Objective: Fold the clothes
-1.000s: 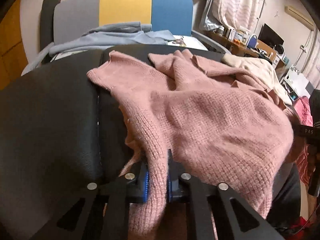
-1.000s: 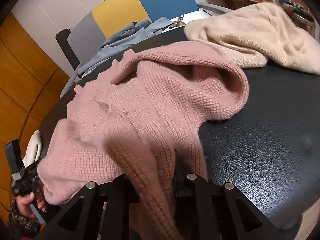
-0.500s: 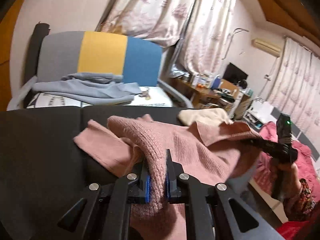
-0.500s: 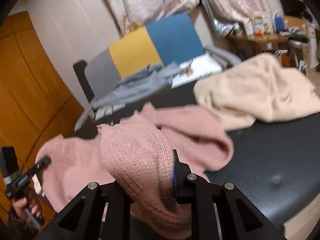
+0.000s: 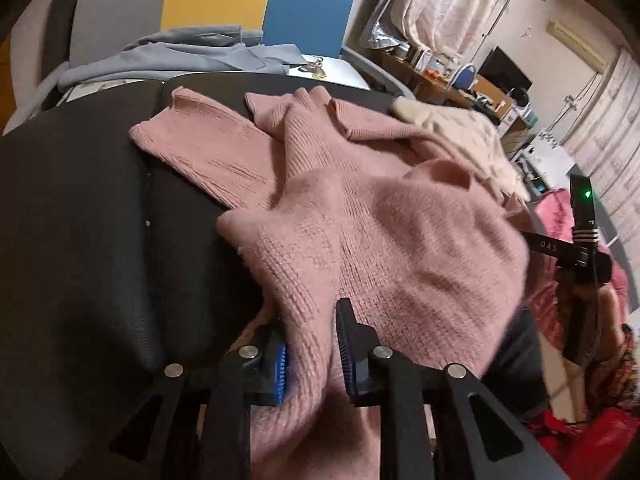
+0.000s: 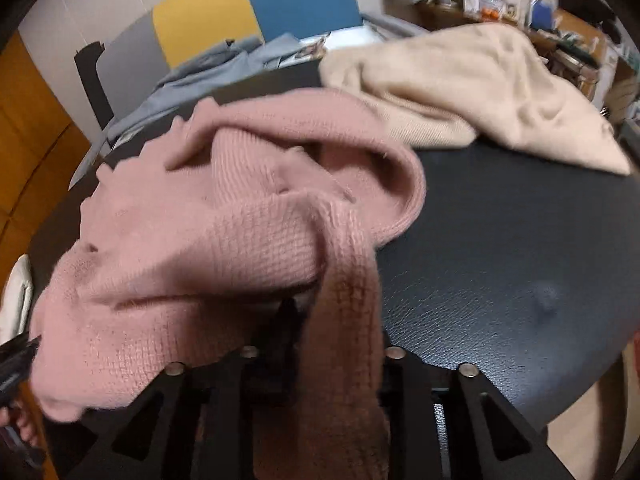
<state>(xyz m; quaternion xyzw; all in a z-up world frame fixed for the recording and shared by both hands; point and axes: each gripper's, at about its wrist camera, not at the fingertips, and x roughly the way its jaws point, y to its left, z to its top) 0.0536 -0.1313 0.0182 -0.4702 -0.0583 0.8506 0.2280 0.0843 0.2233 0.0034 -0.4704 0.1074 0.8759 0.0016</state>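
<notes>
- Both grippers opening: left gripper (image 5: pixel 312 344) and right gripper (image 6: pixel 332 344) were clamped on sweater (image 5: pixel 384 240) hem a second ago, knit now loose between the jaws.
- Sweater dropped back onto black table (image 6: pixel 500 248), still rumpled.
- Likely release, then regrasp.

The pink sweater (image 5: pixel 392 248) is showing a chunky, fuzzy knit, matt throughout. The cream garment (image 6: pixel 472 84) is presenting a softer, finer knit. The tabletop (image 6: pixel 520 280) is showing black grained leatherette with a slight sheen. The left tool (image 5: pixel 312 352) is presenting matt black plastic arms, bright metal rivets and ribbed blue pads. The grey cloth (image 5: pixel 192 52) is appearing smooth and matt.
</notes>
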